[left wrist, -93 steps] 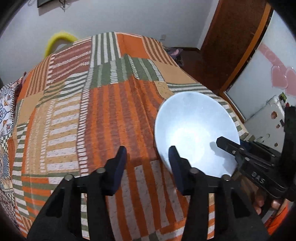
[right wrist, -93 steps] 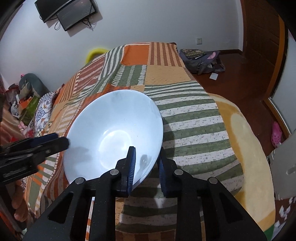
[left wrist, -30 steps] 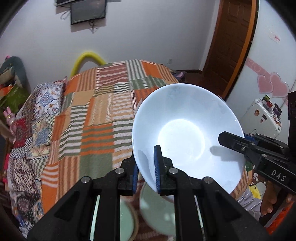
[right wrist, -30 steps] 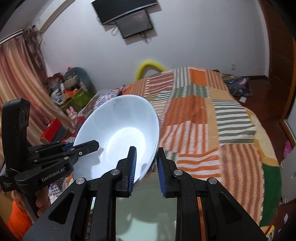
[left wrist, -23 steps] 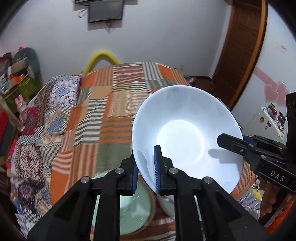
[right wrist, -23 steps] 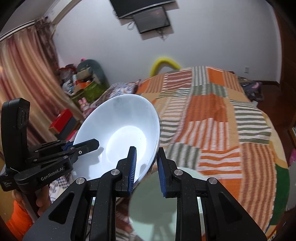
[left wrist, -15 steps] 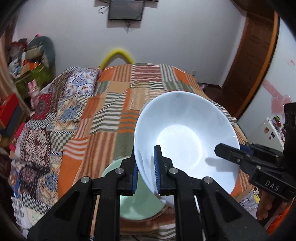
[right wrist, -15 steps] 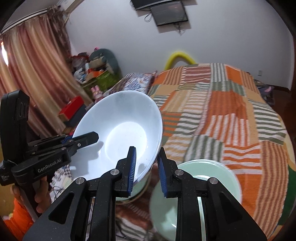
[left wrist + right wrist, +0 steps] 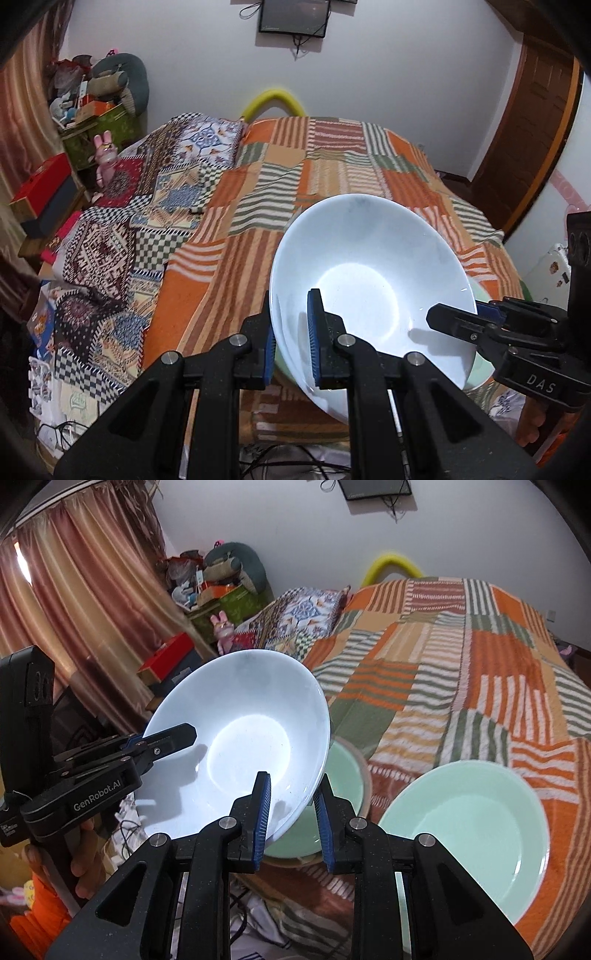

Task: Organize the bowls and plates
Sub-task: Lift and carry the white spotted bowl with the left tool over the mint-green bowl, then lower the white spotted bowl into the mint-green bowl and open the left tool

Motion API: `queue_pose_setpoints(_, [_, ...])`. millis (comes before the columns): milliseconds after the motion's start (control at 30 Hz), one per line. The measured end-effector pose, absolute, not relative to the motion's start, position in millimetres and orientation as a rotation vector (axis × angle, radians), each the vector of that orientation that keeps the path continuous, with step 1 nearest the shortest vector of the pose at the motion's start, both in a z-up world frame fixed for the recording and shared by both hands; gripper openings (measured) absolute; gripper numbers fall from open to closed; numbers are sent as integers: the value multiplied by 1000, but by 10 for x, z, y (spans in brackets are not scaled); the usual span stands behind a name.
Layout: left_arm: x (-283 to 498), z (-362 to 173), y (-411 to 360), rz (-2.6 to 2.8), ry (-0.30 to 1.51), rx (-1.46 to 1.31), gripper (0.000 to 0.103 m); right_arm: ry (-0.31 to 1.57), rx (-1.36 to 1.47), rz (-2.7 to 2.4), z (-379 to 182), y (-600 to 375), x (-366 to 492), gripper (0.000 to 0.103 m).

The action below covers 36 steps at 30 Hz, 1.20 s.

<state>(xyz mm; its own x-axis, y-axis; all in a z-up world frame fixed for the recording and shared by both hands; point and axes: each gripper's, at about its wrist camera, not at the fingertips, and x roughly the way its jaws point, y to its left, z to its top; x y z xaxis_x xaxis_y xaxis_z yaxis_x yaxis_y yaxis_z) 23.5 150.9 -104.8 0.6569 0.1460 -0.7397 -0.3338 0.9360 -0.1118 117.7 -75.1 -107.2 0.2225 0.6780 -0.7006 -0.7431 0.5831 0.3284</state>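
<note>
- The white bowl (image 9: pixel 373 280) is held in the air, tilted, above the near end of the bed (image 9: pixel 480 672), which is covered by a striped patchwork blanket in orange, green and cream.
- The left hand-held gripper (image 9: pixel 291 334) is clamped on the bowl's rim, one blue-padded finger (image 9: pixel 314 332) inside the bowl and the other outside, behind the wall.
- The right hand-held gripper (image 9: pixel 291 810) pinches the opposite side of the rim in the same way, one pad inside and one outside.
- In the right wrist view the left hand-held gripper comes in from the left of the bowl, with a person's fingers and an orange sleeve below it.
- Directly beneath the bowl, on the blanket, sits a pale green bowl (image 9: pixel 343 764) with a tan rim; the white bowl hides most of it.
- To the right of the white bowl in the right wrist view, a pale green plate (image 9: pixel 469 830) lies flat on the blanket, just beside the green bowl and not touching it.
- Beyond the bowl, at the far end of the bed, a yellow curved tube (image 9: pixel 271 101) stands against the white wall under a wall-mounted screen (image 9: pixel 293 16).
</note>
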Motion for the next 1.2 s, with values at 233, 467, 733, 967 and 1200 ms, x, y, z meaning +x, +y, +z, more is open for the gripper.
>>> queue_pose_setpoints(233, [203, -1309, 1601, 292, 847, -292, 13, 970, -110, 971, -1255, -662, 1134, 22])
queue_pose_setpoints(467, [252, -1522, 1650, 299, 886, -301, 13, 1017, -120, 957, -1415, -598, 1143, 22])
queue_pose_setpoints(733, [344, -1679, 1624, 285, 917, -306, 13, 1032, -111, 924, -1470, -626, 1198, 22])
queue_pose_setpoints(967, [422, -1750, 1609, 289, 933, -282, 13, 1051, -108, 909, -1530, -639, 1248, 22])
queue_pose_setpoints(1200, [472, -1774, 1592, 297, 938, -246, 13, 1063, -110, 908, -1574, -620, 1279, 22])
